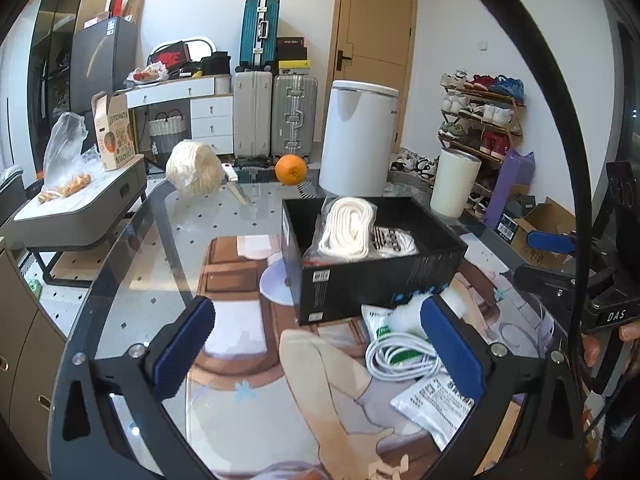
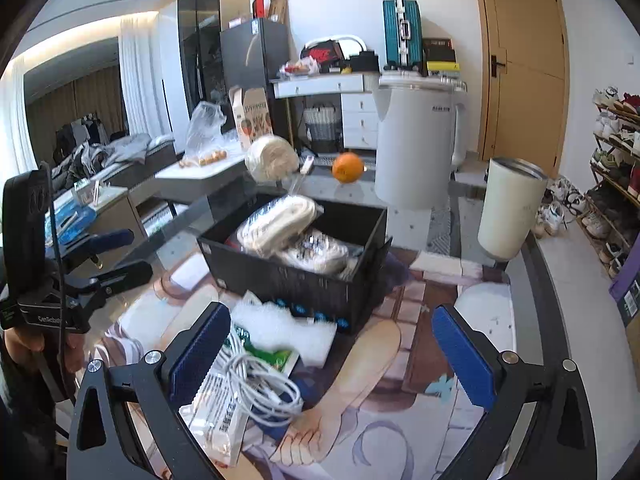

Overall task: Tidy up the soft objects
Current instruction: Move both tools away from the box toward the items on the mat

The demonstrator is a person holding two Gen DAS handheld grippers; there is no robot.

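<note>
A black box (image 1: 372, 276) (image 2: 304, 280) stands on the glass table and holds a bagged white rope bundle (image 1: 348, 228) (image 2: 276, 222) and another bagged item (image 2: 316, 252). In front of it lie a white foam piece (image 2: 280, 330) (image 1: 404, 316), a coiled white cable (image 1: 404, 356) (image 2: 264, 388) and flat printed packets (image 1: 436, 404) (image 2: 220, 412). A cream yarn ball (image 1: 196, 168) (image 2: 270, 158) sits at the table's far side. My left gripper (image 1: 320, 352) is open and empty, left of the pile. My right gripper (image 2: 332, 356) is open and empty, its left finger beside the cable.
An orange (image 1: 291, 169) (image 2: 348, 167), a white kettle (image 1: 356, 140) (image 2: 416, 144) and a cream tumbler (image 1: 454, 184) (image 2: 508, 208) stand beyond the box. A printed mat (image 1: 248, 320) covers the table. Suitcases (image 1: 276, 116), a shoe rack (image 1: 480, 120) and a side table (image 1: 80, 208) surround it.
</note>
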